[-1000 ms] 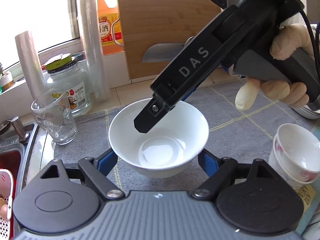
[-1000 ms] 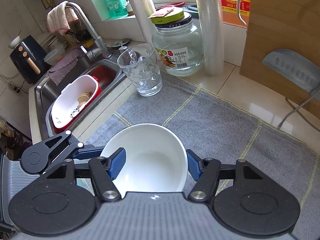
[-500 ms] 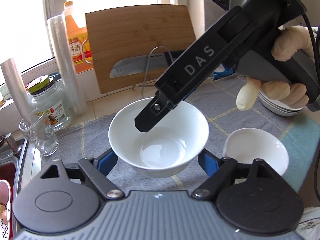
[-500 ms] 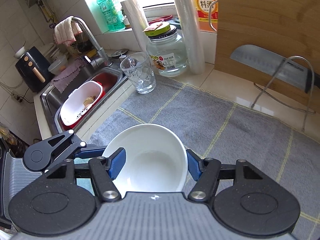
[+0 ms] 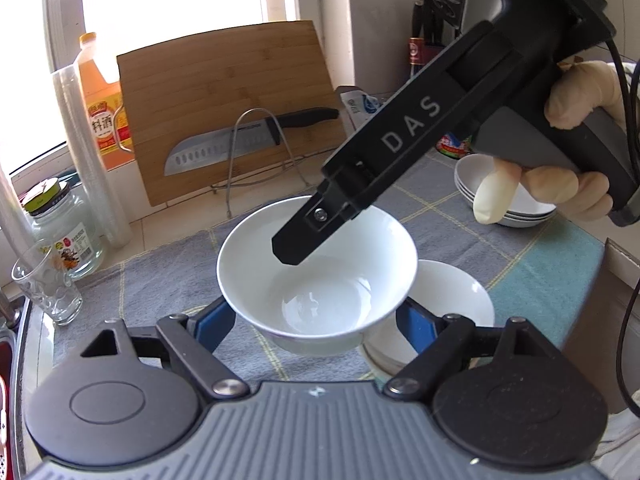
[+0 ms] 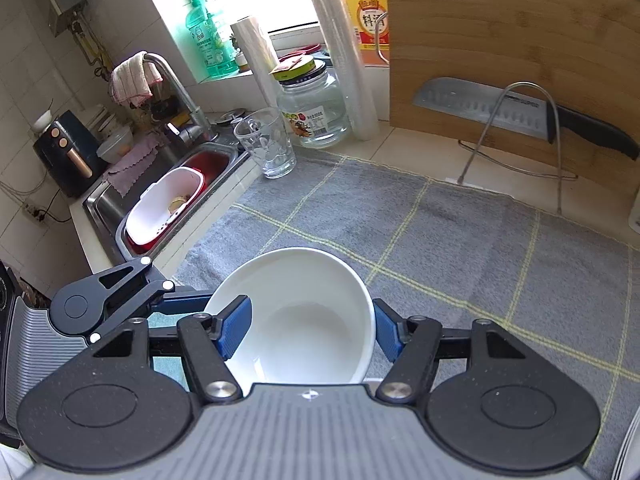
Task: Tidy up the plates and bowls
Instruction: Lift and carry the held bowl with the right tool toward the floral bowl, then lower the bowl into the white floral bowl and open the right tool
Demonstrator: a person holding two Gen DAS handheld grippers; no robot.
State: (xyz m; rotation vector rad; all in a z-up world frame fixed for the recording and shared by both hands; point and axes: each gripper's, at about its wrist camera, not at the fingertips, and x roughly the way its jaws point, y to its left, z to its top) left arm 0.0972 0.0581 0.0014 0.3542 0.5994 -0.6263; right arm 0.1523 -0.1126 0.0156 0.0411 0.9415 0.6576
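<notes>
A plain white bowl hangs just above the grey checked mat, held by both grippers. My left gripper is shut on it, its blue pads pressed to the bowl's lower sides. My right gripper is shut on the same bowl; in the left wrist view one of its black fingers reaches down inside the rim. A second white bowl sits on the mat close behind and to the right. Farther right stands a stack of white dishes.
A drinking glass, a lidded jar and rolls of film stand at the left. A bamboo board with a knife on a wire rack leans at the back. The sink with a colander lies left.
Both grippers carried the white bowl to the right along the counter and a little up. The glass and jar slid left in view; the second bowl and the dish stack came into view.
</notes>
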